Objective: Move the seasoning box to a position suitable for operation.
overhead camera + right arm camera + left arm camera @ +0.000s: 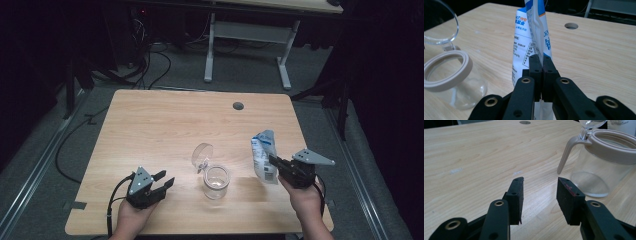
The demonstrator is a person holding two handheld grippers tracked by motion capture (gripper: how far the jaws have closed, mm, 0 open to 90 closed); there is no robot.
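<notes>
Black tongs in the person's hands sit closest, near the front edge of the worktop [150,120]. Left tongs [162,183] rest low on the wood with their jaws spread and nothing between them, aimed toward the glass jar [216,182] just beyond and to their right. Right tongs [274,162] are pressed together on a blue-and-white bag [264,156], pinching a seam or folded edge of it, and the bag stands with its long axis upright, top end tilted slightly away from the person; it looks to be lifted just off the wood, though the high view is too dim to be sure. Between the two hands the jar stands upright near the front middle, mouth open upward, its beige collar and handle on the side toward the left tongs and its clear round lid [202,154] hinged back on the far side. Beyond the jar the wood runs bare to a small grey cable hole [238,105] near the far edge, leaving wide room at the back and left.
</notes>
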